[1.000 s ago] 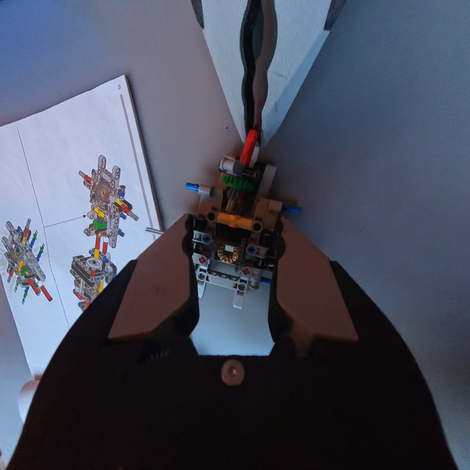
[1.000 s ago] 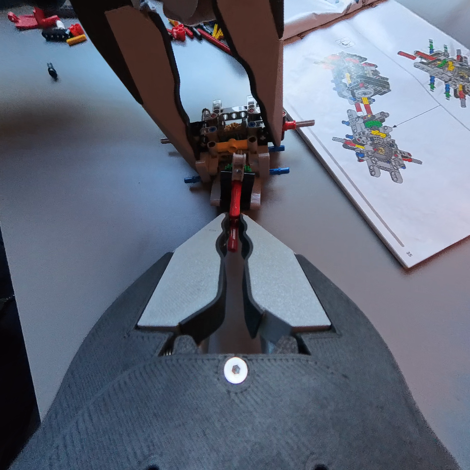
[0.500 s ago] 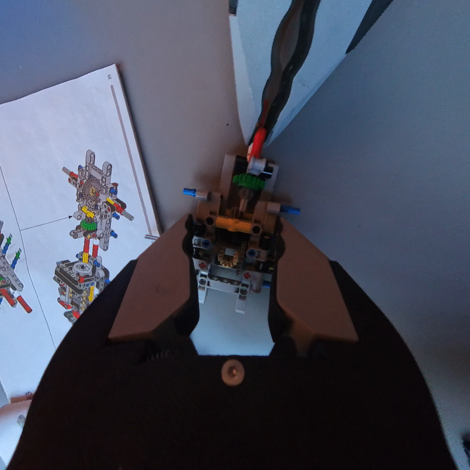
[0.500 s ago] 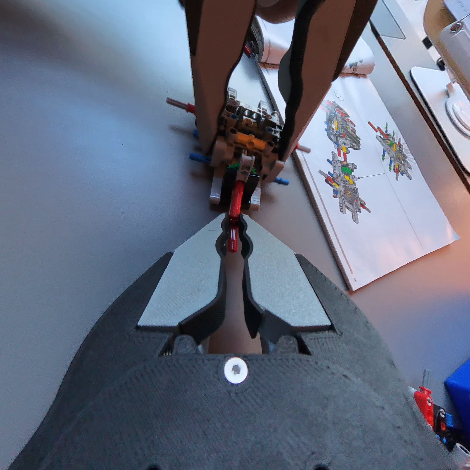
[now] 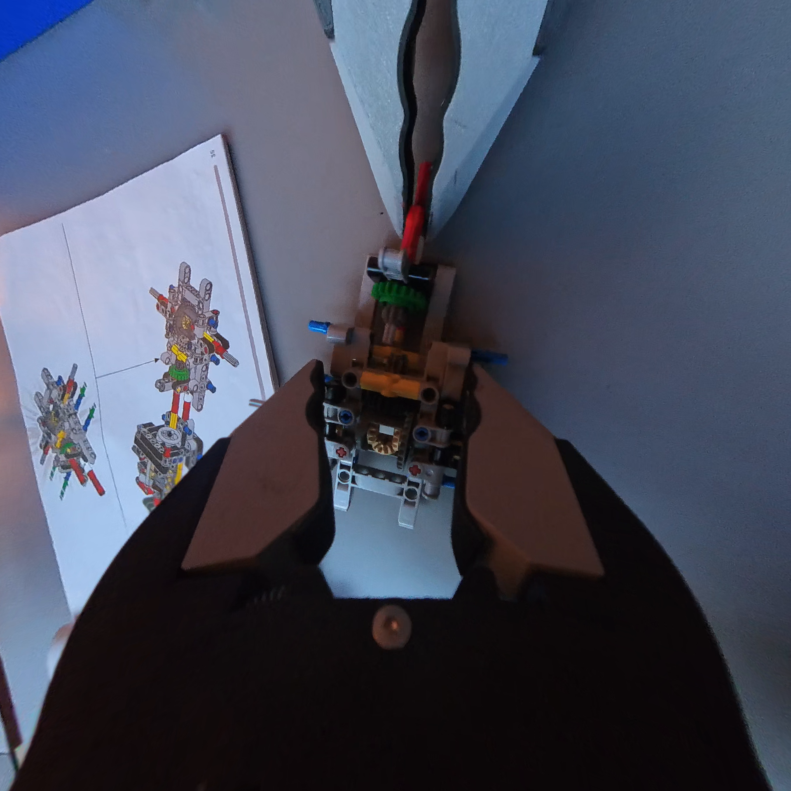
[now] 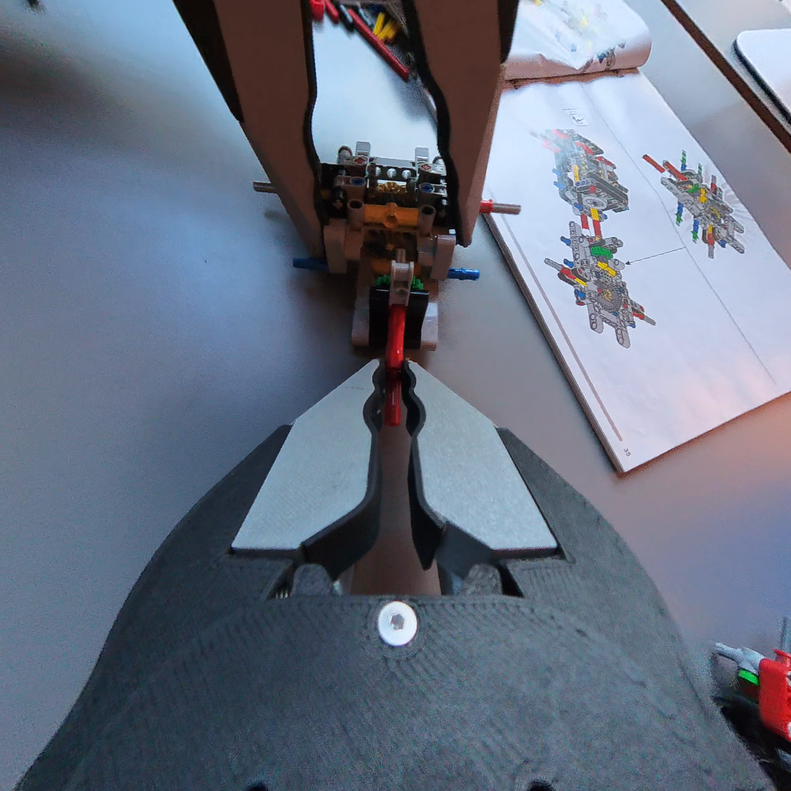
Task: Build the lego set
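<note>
Gearbox assembly (image 5: 391,411), a small build of grey, tan and black plastic beams with an orange connector across its top, a tan bevel gear inside and a green gear (image 5: 398,295) toward its narrow end, sits on the grey worktop (image 5: 642,257) just beside the open instruction booklet (image 5: 141,342). The left gripper (image 5: 391,385) has its brown fingers (image 5: 274,462) spread wide and closed against the two flanks of the assembly's wider block, so it is clamped there from both sides. The right gripper (image 6: 396,376) has its grey fingers (image 6: 325,462) nearly together, pinching a thin red axle (image 6: 396,338) whose far end enters a light grey connector (image 6: 401,278) at the assembly's narrow end. By its look the assembly is light and rigid but not one solid piece: pins and beams are press-fitted, so a hard squeeze or a twist could likely pop a joint apart. The flat beam sides of the block are probably the safest place to hold it, away from the blue pins (image 6: 464,273) that stick out sideways. The axle is slim, smooth and glossy, likely to slip or rotate in a pinch, and best held well along its length. Loose red and yellow parts (image 6: 372,25) lie beyond the assembly.
</note>
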{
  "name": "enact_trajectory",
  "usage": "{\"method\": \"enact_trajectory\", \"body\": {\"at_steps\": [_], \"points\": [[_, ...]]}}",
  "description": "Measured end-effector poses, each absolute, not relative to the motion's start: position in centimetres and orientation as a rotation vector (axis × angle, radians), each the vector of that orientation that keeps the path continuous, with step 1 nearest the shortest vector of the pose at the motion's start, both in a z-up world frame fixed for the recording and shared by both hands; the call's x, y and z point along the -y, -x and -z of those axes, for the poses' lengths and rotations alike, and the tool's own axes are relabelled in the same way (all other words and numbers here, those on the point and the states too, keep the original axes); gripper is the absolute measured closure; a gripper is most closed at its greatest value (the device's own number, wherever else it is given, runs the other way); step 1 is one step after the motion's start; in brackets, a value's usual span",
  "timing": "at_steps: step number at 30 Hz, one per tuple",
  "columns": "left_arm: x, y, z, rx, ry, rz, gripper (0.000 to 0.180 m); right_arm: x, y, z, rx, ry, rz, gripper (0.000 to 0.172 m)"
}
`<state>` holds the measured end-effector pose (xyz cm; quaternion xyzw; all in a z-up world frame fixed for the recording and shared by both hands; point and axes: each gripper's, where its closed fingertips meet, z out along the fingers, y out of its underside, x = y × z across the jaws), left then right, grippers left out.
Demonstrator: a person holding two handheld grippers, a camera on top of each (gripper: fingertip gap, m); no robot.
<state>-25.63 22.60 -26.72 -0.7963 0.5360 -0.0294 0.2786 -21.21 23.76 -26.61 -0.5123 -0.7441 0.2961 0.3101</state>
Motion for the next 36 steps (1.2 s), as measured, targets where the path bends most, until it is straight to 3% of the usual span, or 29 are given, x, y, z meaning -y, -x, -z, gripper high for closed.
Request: {"method": "enact_trajectory", "body": {"at_steps": [13, 24, 27, 31, 36], "points": [[-23.3, 24.3, 26.5, -1.498, 2.108, -0.088, 0.125, -24.3, 21.1, 26.3, 1.943, 1.372, -0.808, 0.169], [-21.7, 26.4, 24.9, -1.225, 2.198, 0.088, 0.088, -26.8, 17.9, 26.8, 1.995, 1.314, -0.724, 0.159], [-20.7, 27.1, 26.6, -1.17, 2.263, 0.056, 0.095, -26.4, 17.0, 25.6, 1.981, 1.319, -0.874, 0.141], [-19.5, 26.9, 26.8, -1.165, 2.201, 0.027, 0.136, -27.2, 16.9, 23.8, 1.857, 1.355, -1.049, 0.138], [-19.4, 28.2, 26.3, -1.208, 2.089, -0.145, 0.139, -27.7, 17.6, 23.0, 1.781, 1.399, -1.104, 0.136]]}}
